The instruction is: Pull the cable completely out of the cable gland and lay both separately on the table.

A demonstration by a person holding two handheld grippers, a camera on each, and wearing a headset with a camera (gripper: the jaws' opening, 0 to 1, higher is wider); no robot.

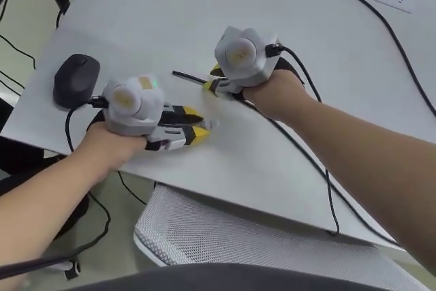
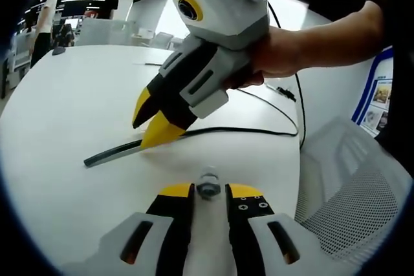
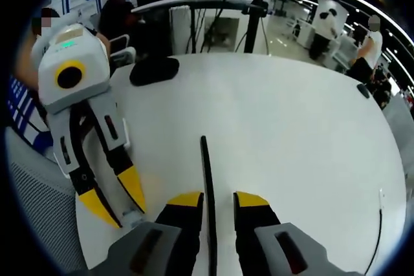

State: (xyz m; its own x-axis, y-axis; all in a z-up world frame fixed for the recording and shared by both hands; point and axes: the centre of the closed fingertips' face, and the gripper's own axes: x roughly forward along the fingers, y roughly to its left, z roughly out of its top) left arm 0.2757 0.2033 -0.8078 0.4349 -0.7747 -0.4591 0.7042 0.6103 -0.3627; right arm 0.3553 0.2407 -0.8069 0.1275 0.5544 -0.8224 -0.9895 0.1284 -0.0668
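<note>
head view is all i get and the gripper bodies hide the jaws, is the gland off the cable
observer: yes. In the left gripper view the cable gland sits alone between the jaws of the left gripper, with bare tabletop between it and the cable.
operator: ok and does the right one have the cable or is it just lying there
observer: it has it. In the right gripper view the cable runs straight up between the jaws of the right gripper, and the left gripper view shows those yellow tips closed on it.
</note>
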